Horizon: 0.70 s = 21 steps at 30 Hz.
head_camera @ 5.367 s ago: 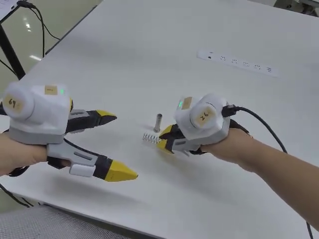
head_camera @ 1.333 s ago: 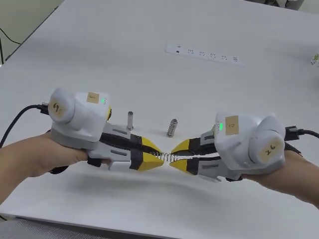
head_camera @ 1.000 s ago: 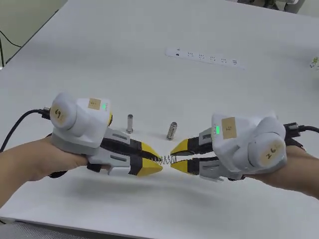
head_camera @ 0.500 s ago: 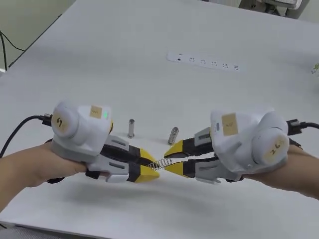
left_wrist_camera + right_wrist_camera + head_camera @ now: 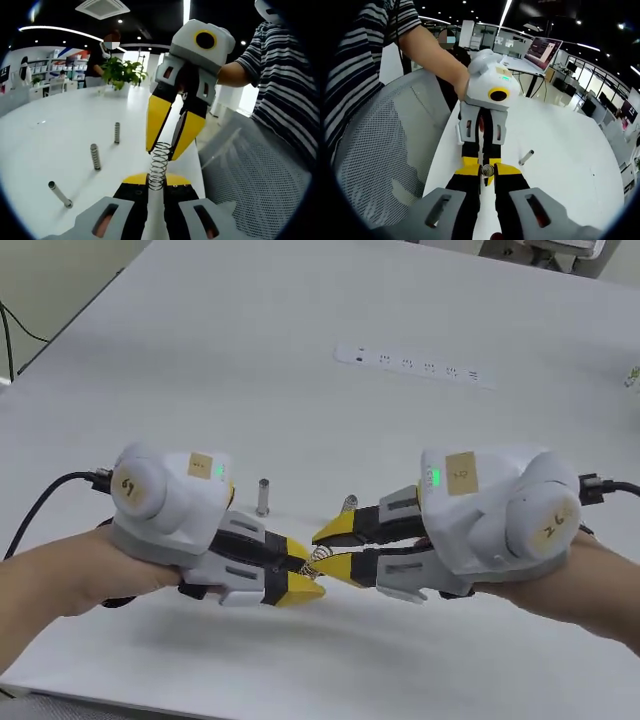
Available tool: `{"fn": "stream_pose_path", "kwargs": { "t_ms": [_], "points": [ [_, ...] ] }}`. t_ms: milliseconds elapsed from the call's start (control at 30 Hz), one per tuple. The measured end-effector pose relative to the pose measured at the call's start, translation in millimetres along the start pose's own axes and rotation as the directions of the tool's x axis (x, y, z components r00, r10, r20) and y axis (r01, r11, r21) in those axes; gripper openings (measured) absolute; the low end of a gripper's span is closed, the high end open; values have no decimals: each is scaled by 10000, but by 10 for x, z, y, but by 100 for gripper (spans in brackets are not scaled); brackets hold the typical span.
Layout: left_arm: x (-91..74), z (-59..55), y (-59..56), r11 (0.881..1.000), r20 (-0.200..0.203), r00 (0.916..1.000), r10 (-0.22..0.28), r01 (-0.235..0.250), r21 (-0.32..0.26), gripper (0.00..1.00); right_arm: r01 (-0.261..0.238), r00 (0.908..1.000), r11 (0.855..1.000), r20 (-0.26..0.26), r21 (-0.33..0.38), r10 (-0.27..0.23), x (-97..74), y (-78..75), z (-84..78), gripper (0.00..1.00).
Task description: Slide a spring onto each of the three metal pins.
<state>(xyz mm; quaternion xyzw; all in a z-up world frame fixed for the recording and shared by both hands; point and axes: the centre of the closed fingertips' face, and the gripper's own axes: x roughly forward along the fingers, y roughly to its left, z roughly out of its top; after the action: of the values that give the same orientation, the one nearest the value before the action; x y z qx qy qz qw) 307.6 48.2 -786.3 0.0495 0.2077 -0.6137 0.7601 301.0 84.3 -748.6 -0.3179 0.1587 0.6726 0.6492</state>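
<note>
Spring (image 5: 159,165): one, clamped in left tongs (image 5: 155,180) | right tongs (image 5: 163,151) parted | sprung pins (image 5: 95,156) (image 5: 116,132): two | bare pin (image 5: 60,194): one

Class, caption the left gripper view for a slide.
Left gripper shut on a coiled metal spring, its far end between the open right gripper's tips.

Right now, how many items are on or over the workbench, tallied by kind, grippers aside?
Metal pins: 3 (one bare, two already carrying springs)
Springs: 3 (two on pins, one held in the left gripper)
Power strip: 1
Total: 7
</note>
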Motion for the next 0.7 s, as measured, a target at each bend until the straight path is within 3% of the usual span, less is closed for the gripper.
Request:
{"fn": "stream_pose_path", "kwargs": {
  "t_ms": [433,700],
  "points": [
    [30,16,8,10000,0,10000,44,-44,0,3,281,9996,9989,-45,-364,-283,51,-16,55,7],
    [-2,13,27,9997,33,9999,166,-166,-157,3,175,9988,9959,-443,-883,-215,53,-27,69,7]
  ]
}}
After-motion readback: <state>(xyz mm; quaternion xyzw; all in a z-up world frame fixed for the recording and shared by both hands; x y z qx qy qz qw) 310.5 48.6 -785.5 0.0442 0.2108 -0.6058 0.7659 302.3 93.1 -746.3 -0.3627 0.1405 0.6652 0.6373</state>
